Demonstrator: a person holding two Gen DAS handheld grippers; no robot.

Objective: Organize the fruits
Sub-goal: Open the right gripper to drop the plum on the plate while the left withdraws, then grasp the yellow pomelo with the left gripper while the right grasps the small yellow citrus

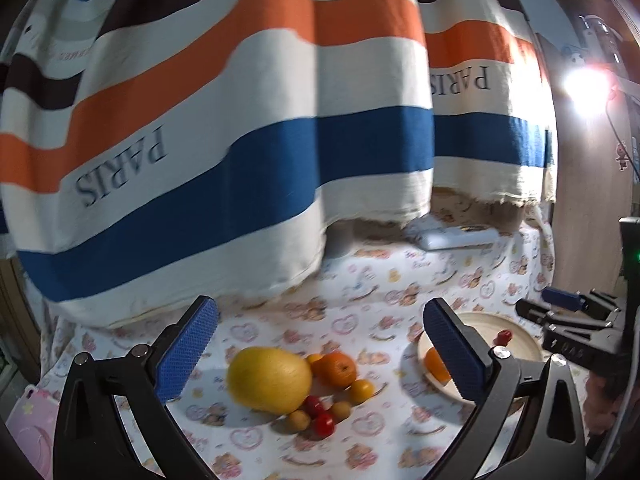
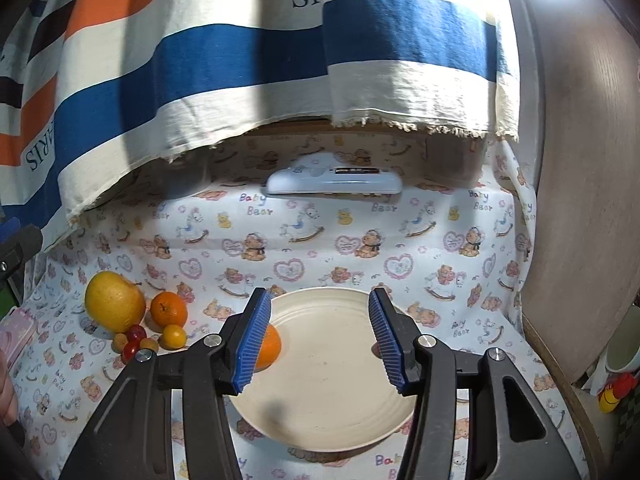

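My left claw (image 1: pixel 320 356) stands spread wide with nothing between its pads, and the heap of loose fruit lies straight ahead and below it on the worktop (image 1: pixel 376 288): the big yellow pomelo (image 1: pixel 269 380) nearest my left pad, an orange (image 1: pixel 335 369) touching its right side, and small yellow fruits and cherry tomatoes (image 1: pixel 320 414) bunched in front of them. The pomelo's long axis runs roughly across my view, so I judge the claw would have to take it across its narrower width. My right claw (image 2: pixel 320 334) is part open and holds nothing; it hangs over the cream plate (image 2: pixel 332 404), where one orange (image 2: pixel 269 347) already sits just behind its left pad, with a small red fruit (image 1: pixel 504 336) near the far rim. The heap is well to the right claw's left, so the left one is nearer it. The worktop wears a bear-print cloth; a striped cloth hangs behind, a white device (image 2: pixel 334 180) lies under its hem, and a bright lamp (image 1: pixel 586 88) glares at right.
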